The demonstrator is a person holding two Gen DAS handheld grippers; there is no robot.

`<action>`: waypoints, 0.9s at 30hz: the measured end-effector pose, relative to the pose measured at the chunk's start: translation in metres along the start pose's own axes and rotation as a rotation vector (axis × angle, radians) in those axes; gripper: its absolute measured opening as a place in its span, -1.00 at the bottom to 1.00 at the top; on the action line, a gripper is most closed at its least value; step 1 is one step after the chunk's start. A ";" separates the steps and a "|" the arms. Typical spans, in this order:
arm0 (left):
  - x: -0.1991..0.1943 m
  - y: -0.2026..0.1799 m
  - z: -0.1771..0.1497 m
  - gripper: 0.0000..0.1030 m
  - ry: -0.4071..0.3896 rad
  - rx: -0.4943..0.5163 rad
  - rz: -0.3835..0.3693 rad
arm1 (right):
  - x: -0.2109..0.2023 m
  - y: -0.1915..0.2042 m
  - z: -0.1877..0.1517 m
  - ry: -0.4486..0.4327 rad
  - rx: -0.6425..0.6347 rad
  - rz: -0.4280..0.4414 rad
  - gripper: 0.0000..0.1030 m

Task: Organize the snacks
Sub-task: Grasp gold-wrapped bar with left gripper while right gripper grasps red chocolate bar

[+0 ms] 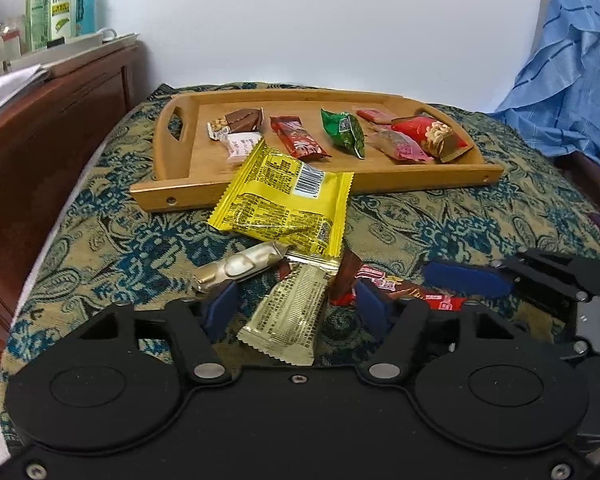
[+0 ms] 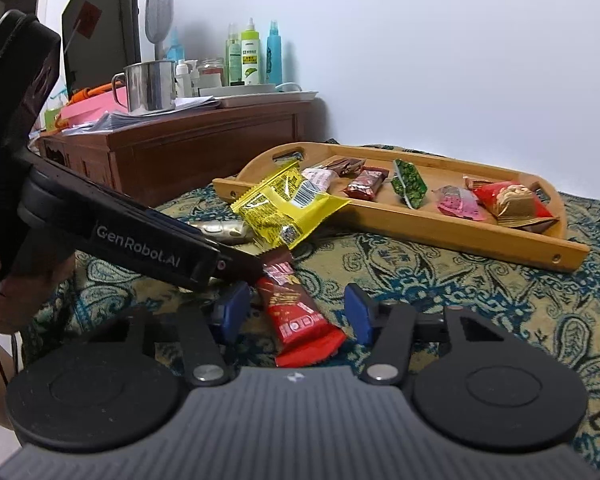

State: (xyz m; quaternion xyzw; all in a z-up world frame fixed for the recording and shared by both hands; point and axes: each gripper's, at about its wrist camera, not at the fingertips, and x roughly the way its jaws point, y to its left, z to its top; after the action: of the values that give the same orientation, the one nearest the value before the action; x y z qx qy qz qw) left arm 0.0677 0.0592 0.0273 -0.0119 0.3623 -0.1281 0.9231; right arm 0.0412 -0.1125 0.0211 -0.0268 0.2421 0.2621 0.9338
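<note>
Left gripper [image 1: 296, 304] jaws apart astride gold bar wrapper [image 1: 288, 316] | right gripper [image 2: 294, 314] jaws apart astride red bar wrapper [image 2: 296, 316] | both likely light, crinkly, slippery; pinch mid-body.

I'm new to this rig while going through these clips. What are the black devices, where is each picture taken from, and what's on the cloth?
Each picture comes from a camera mounted on a handheld two-finger gripper, looking along its blue-padded fingers. A person holds one in each hand. The left gripper straddles a gold wrapper; the right gripper straddles a red snack bar. Neither visibly clamps yet. On the patterned cloth sits a wooden tray with several sorted snacks. A yellow packet leans over its front edge, and a silvery wrapper lies loose nearby.
</note>
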 end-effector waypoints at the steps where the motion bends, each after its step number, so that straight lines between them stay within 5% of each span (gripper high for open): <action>1: 0.000 0.000 0.000 0.05 0.003 -0.005 -0.008 | 0.001 0.001 0.000 0.005 -0.002 0.002 0.03; 4: -0.001 -0.001 0.000 -0.19 0.020 -0.002 -0.015 | 0.004 0.004 -0.001 0.022 -0.022 0.005 -0.12; 9: -0.003 -0.001 -0.004 -0.29 0.030 0.010 -0.004 | 0.002 0.008 -0.002 0.029 -0.052 -0.021 -0.43; 23: 0.004 -0.024 -0.016 -0.06 -0.053 0.048 0.085 | -0.012 -0.007 -0.009 -0.008 0.059 -0.237 -0.45; 27: 0.006 -0.026 -0.016 -0.37 -0.063 0.029 0.082 | -0.008 -0.008 -0.009 -0.005 0.069 -0.243 -0.45</action>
State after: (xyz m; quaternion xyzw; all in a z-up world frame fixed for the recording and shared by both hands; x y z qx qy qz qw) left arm 0.0556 0.0334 0.0142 0.0122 0.3315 -0.0950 0.9386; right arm 0.0349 -0.1253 0.0161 -0.0232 0.2435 0.1386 0.9597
